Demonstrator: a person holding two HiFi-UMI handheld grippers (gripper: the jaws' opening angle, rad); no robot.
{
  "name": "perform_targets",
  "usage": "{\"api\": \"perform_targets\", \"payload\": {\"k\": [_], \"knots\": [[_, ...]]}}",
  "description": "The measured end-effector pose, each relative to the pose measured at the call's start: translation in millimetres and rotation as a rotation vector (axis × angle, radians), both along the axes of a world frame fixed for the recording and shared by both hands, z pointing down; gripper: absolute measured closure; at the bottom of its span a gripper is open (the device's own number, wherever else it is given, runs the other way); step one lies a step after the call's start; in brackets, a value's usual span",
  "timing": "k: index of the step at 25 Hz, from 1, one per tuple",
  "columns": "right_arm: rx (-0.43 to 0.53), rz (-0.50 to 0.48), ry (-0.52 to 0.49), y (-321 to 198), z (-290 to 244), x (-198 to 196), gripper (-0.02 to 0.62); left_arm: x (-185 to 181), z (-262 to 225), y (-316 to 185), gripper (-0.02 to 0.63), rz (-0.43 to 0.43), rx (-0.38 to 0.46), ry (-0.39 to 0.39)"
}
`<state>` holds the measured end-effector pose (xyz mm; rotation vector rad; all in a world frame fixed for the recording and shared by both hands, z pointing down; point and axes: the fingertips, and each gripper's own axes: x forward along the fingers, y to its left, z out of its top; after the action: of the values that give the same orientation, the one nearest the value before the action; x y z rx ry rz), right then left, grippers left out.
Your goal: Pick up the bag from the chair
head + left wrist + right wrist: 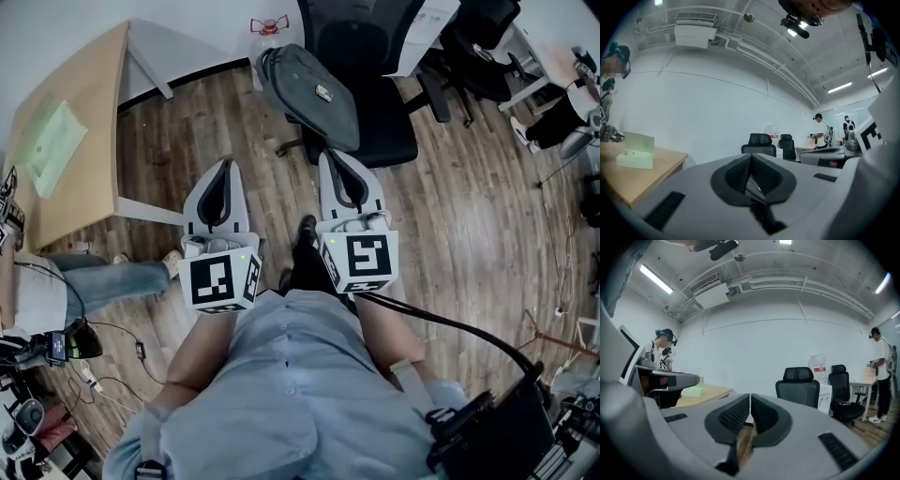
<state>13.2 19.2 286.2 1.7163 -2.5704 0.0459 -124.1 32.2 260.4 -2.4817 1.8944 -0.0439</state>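
Observation:
A dark grey bag lies slanted across the seat of a black office chair at the top middle of the head view. Both grippers are held out side by side in front of the person. My left gripper is shut and empty, well to the left of the chair. My right gripper is also shut and empty, its tip just short of the bag's near end. In the gripper views the left gripper and the right gripper have their jaws closed tip to tip. The bag does not show in either.
A wooden table with a green box stands at the left, with a seated person's leg beside it. More black chairs and cables crowd the right. A person stands at a far desk.

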Motion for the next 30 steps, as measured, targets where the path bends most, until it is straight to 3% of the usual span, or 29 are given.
{"api": "perform_targets", "payload": {"k": [7,19,30], "knots": [[-0.028,-0.011,-0.021,-53.4,13.3,2.7,0.591,7.9,10.9,-58.0,0.604,-0.003,-0.027,-0.019],[0.001,-0.056,-0.043,-161.8,-3.2,15.4,0.591,26.3,-9.5,-161.9,0.604,-0.036,0.006,-0.042],[0.025,-0.101,-0.030,-217.5,-15.3,12.7,0.591,22.9,-18.8,-204.8,0.604,-0.082,0.024,-0.031]]}}
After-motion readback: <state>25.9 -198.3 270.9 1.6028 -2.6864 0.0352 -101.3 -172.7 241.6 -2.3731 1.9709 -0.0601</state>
